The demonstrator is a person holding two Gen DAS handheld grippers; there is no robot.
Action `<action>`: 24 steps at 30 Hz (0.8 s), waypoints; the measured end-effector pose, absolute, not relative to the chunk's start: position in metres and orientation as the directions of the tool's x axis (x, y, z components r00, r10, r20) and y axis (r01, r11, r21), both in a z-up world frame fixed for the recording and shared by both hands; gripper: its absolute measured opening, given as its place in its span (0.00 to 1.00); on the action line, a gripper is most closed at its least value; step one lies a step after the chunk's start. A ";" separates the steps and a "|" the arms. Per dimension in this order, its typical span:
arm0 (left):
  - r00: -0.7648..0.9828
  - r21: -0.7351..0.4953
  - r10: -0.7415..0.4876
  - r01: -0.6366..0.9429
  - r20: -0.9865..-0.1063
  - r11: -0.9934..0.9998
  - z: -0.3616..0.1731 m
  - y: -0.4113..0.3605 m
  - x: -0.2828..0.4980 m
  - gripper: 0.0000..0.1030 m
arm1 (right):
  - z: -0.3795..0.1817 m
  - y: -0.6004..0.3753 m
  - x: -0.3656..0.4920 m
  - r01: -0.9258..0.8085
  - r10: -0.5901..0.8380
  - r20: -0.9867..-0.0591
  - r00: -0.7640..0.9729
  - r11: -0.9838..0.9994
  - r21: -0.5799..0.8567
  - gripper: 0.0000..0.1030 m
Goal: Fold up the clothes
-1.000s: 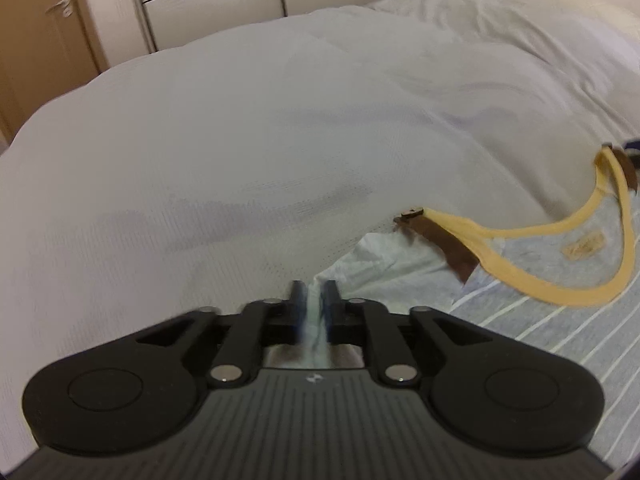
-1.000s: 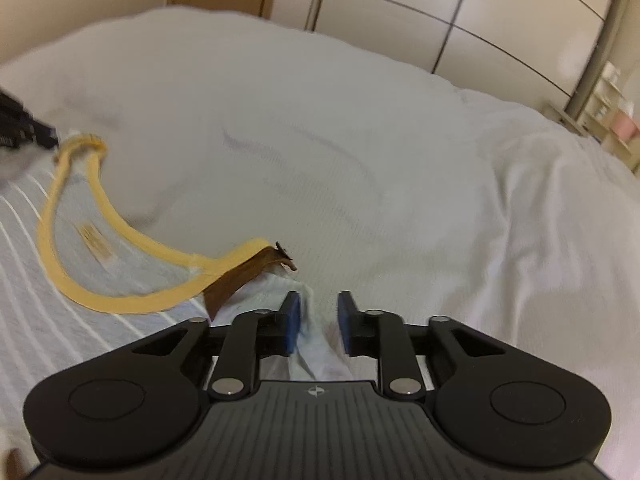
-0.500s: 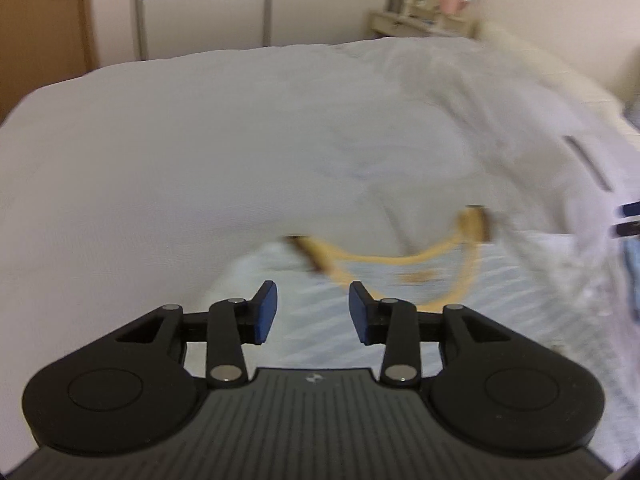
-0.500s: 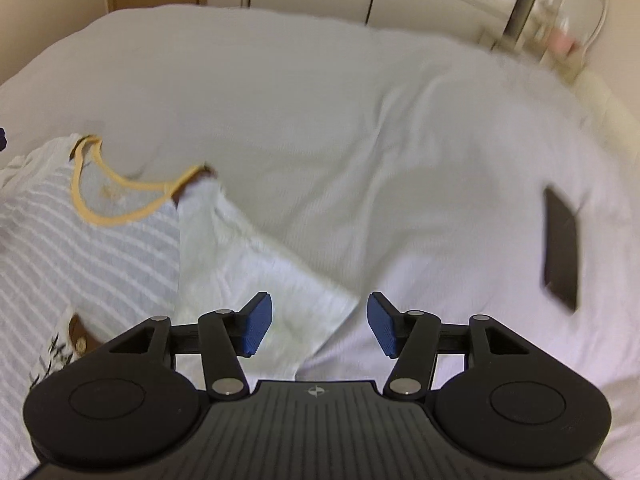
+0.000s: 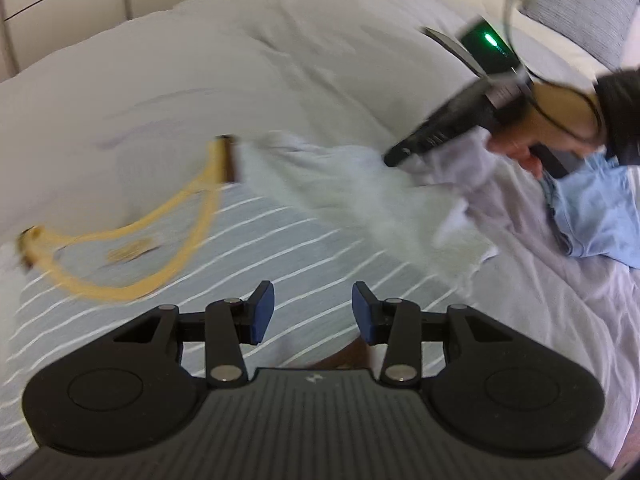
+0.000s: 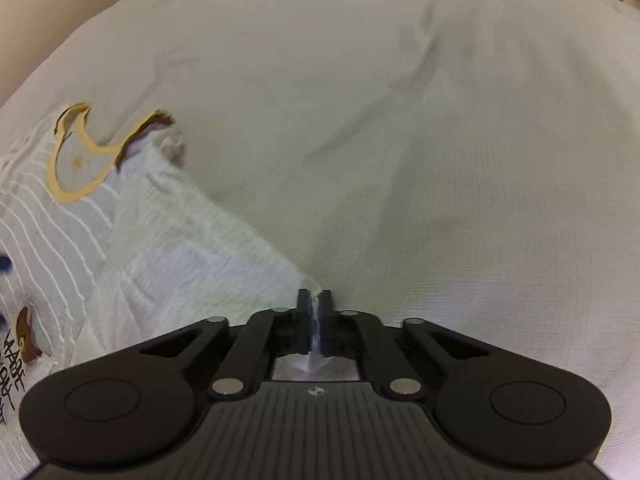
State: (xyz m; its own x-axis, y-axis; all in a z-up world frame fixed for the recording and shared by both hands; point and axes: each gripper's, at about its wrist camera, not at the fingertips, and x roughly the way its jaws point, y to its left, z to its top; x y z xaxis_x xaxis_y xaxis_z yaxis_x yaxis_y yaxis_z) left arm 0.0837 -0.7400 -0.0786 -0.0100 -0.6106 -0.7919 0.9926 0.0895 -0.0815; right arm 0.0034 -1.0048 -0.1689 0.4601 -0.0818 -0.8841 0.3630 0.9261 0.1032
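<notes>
Since 0.5 s ago the right gripper [image 6: 315,312] has come down and pinched the white sleeve [image 6: 192,256], its 2 pads pressed together on the cloth edge; before, they stood spread. The left gripper [image 5: 313,312] stays spread, empty, above the striped T-shirt [image 5: 256,248]. The shirt lies flat on the white bed cover [image 6: 420,140], its yellow collar [image 5: 168,216] at 10 o'clock of the left claw. A blue garment [image 5: 596,216] lies at 2 o'clock.
</notes>
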 end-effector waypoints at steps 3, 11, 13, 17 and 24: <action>-0.033 -0.066 -0.608 0.997 -0.793 0.032 -0.082 -0.763 0.063 0.36 | -0.154 -1.024 -0.014 0.434 -0.118 -0.863 0.492 0.892 0.126 0.02; -0.053 -0.009 -0.588 0.997 -0.807 -0.077 -0.086 -0.833 0.055 0.36 | -0.137 -0.981 -0.096 0.584 -0.071 -0.792 0.606 0.716 0.383 0.33; -0.082 0.000 -0.593 0.991 -0.801 -0.137 -0.080 -0.839 0.047 0.36 | -0.146 -0.964 -0.114 0.587 -0.024 -0.794 0.607 0.687 0.428 0.37; -0.161 0.105 -0.596 0.916 -0.787 -0.386 -0.079 -0.822 -0.008 0.36 | -0.153 -0.963 -0.134 0.602 -0.014 -0.792 0.610 0.659 0.452 0.37; -0.049 0.380 -0.586 0.717 -0.809 -0.585 -0.134 -0.800 -0.094 0.34 | -0.158 -0.995 -0.116 0.570 -0.006 -0.740 0.673 0.642 0.513 0.52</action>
